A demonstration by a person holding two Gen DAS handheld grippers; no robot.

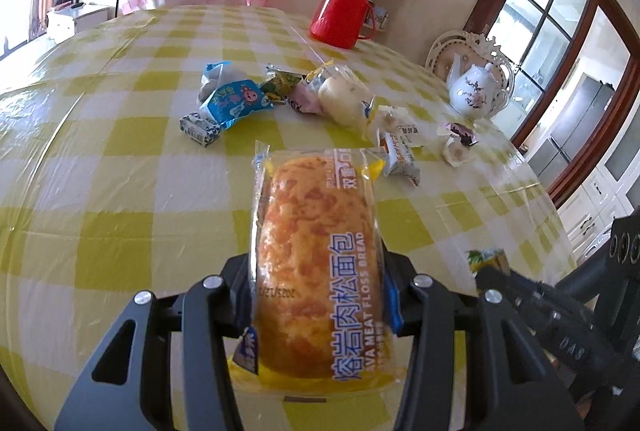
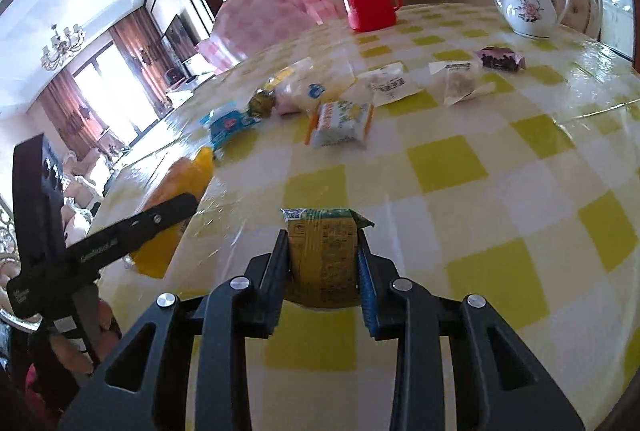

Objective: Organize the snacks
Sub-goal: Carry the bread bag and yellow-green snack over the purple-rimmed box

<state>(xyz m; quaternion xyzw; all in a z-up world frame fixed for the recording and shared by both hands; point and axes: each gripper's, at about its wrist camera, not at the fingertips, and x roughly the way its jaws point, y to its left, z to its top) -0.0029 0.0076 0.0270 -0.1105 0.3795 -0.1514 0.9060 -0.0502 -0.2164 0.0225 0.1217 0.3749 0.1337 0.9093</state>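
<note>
Holding, left: we have the left gripper [image 1: 316, 295] pinching a meat floss bread pack [image 1: 316, 263] by its long sides, the pack pointing away over the checked tablecloth [image 1: 100, 167].
Holding, right: we have the right gripper [image 2: 323, 263] closed on a small yellow-green snack packet [image 2: 323, 251], clamped between both fingers above the cloth.
Mid table: we see an orange-and-white wafer packet [image 2: 340, 123] lying alone, nearer to us than the rest.
Snack cluster: a blue cartoon packet [image 1: 232, 99], a pale round bun in clear wrap [image 1: 344, 99] and small wrapped sweets lie close together.
Right side: a purple-wrapped snack [image 2: 500, 58] sits apart.
Far edge: we see a red thermos [image 1: 344, 9] and a white floral teapot [image 1: 476, 93] standing upright.
</note>
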